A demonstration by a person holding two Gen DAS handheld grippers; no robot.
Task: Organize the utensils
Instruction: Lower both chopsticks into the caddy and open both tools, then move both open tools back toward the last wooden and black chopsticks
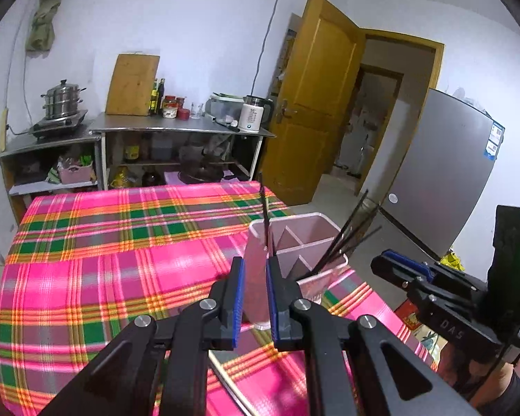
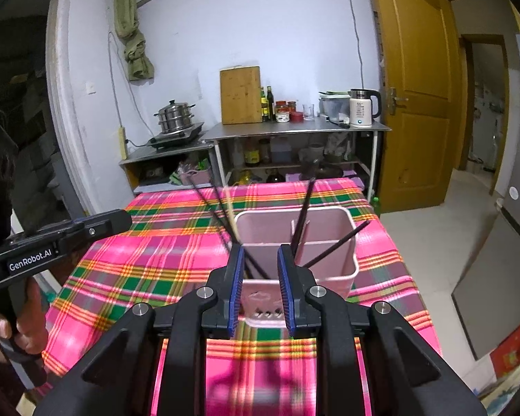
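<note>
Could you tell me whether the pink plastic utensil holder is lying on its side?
No, the pink plastic utensil holder stands upright on the plaid tablecloth.

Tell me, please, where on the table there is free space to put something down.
The cloth is bare from the pink holder toward the stove-side edge, and behind it to the far edge. The holder corner is crowded: chopsticks lean out, both hand-held grippers close by.

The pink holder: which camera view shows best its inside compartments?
The right wrist view: it looks down into the pink holder, showing the divider and dark chopsticks leaning in separate compartments. In the left wrist view the left gripper covers the holder's near corner, and the dividers appear only at a slant.
</note>
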